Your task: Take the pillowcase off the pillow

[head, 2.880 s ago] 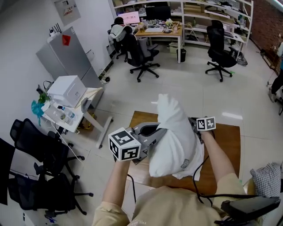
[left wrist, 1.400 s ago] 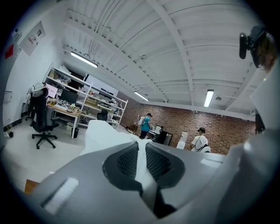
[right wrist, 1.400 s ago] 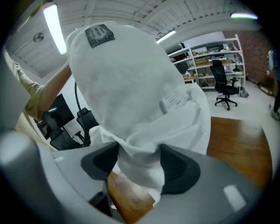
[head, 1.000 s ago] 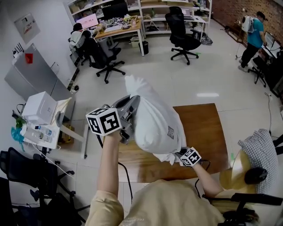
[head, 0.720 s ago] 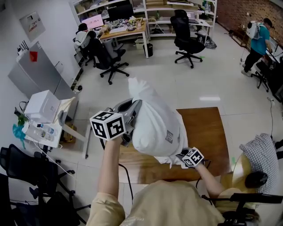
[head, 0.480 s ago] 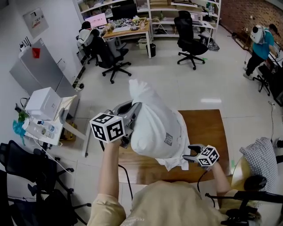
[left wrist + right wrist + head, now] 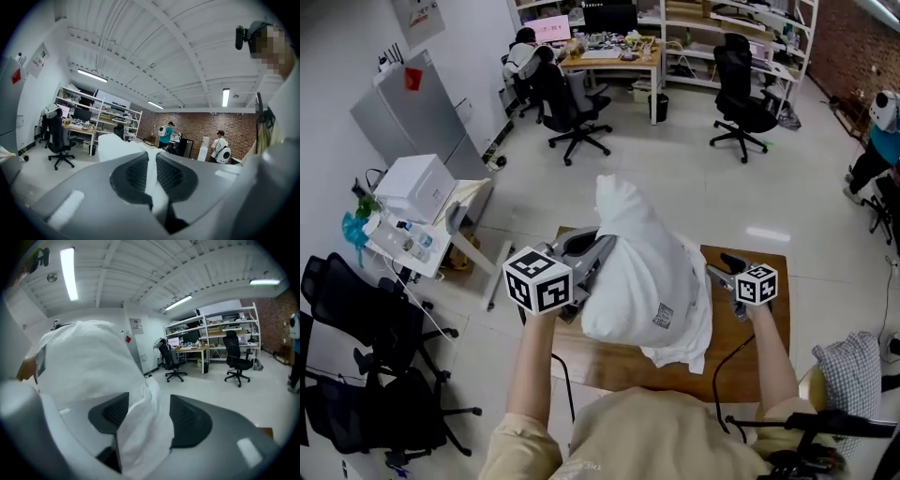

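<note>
Head view: white pillow (image 7: 630,267) upright, left tool (image 7: 598,251) pinching it, right tool (image 7: 724,265) closing around loose pillowcase (image 7: 692,339).

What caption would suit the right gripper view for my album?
The right gripper, jaws closing, with a loose fold of white fabric pillowcase between them, beside the bulging white pillow.
</note>
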### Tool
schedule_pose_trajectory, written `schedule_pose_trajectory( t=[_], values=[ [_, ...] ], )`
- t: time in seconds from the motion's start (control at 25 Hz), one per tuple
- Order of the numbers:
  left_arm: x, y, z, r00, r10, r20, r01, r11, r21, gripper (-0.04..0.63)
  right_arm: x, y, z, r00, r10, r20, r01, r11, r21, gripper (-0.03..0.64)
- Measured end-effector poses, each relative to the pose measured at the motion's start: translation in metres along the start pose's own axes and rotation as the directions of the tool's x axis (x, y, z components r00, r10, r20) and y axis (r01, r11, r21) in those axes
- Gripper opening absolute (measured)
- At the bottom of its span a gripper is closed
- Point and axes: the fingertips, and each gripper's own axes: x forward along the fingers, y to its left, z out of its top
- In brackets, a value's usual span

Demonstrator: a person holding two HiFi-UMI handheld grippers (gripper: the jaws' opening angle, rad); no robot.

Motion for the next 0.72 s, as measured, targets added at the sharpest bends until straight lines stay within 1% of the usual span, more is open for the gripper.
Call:
schedule_pose_trajectory(
  t=[0.08, 0.16, 0.24, 0.28, 0.32, 0.36, 0.4, 0.44, 0.48, 0.52, 0.6, 0.64, 0.68, 0.72],
  values=[
    [0.002, -0.005, 0.002, 1.000, -0.029, -0.003, 0.029, 1.000, 0.004, 0.017, 0.034, -0.016, 0.016, 1.000, 0.011, -0.003, -0.010, 0.998, 0.055, 0.259],
    [0.005, -0.007, 0.003, 0.999, -0.052, 0.000, 0.052, 0.999, 0.005, 0.017, 0.075, -0.028, 0.025, 0.999, 0.036, -0.032, -0.033, 0.995, 0.095, 0.256],
    [0.013, -0.012, -0.005, 0.999, -0.049, 0.000, 0.049, 0.999, 0.012, 0.017, 0.111, -0.042, 0.011, 0.994, 0.060, -0.096, -0.049, 0.993, 0.111, 0.249],
    [0.017, -0.016, -0.011, 0.999, -0.046, 0.002, 0.046, 0.999, 0.010, 0.017, 0.124, -0.052, -0.003, 0.988, 0.054, -0.142, -0.039, 0.994, 0.107, 0.189],
    [0.020, -0.020, -0.016, 0.999, -0.046, 0.008, 0.046, 0.999, 0.002, 0.017, 0.133, -0.063, -0.018, 0.982, 0.032, -0.185, -0.012, 0.994, 0.105, 0.074],
    [0.021, -0.022, -0.019, 0.999, -0.051, 0.019, 0.051, 0.999, -0.013, 0.017, 0.140, -0.076, -0.033, 0.977, 0.000, -0.212, 0.027, 0.992, 0.123, 0.056],
    [0.019, -0.019, -0.021, 0.998, -0.057, 0.033, 0.058, 0.998, -0.037, 0.017, 0.145, -0.090, -0.045, 0.974, -0.033, -0.225, 0.072, 0.984, 0.166, 0.040],
    [0.016, -0.013, -0.022, 0.997, -0.060, 0.045, 0.063, 0.996, -0.066, 0.017, 0.148, -0.104, -0.053, 0.970, -0.063, -0.234, 0.116, 0.969, 0.217, 0.035],
    [0.012, -0.003, -0.023, 0.997, -0.055, 0.057, 0.060, 0.993, -0.100, 0.017, 0.150, -0.117, -0.060, 0.963, -0.094, -0.254, 0.158, 0.956, 0.246, 0.032],
    [0.005, 0.008, -0.027, 0.997, -0.040, 0.069, 0.049, 0.989, -0.136, 0.017, 0.150, -0.131, -0.069, 0.949, -0.128, -0.286, 0.198, 0.953, 0.229, 0.031],
    [-0.013, 0.029, -0.041, 0.996, 0.007, 0.092, 0.012, 0.979, -0.204, 0.017, 0.147, -0.158, -0.092, 0.911, -0.209, -0.356, 0.259, 0.961, 0.098, 0.026],
    [-0.020, 0.037, -0.050, 0.995, 0.029, 0.096, -0.007, 0.974, -0.226, 0.017, 0.144, -0.170, -0.105, 0.896, -0.239, -0.375, 0.277, 0.960, 0.050, 0.026],
    [-0.024, 0.043, -0.059, 0.995, 0.047, 0.092, -0.024, 0.971, -0.238, 0.017, 0.141, -0.180, -0.115, 0.890, -0.252, -0.381, 0.290, 0.956, 0.045, 0.026],
    [-0.023, 0.046, -0.067, 0.995, 0.056, 0.085, -0.034, 0.969, -0.245, 0.017, 0.137, -0.188, -0.123, 0.894, -0.247, -0.374, 0.295, 0.953, 0.075, 0.026]
  ],
)
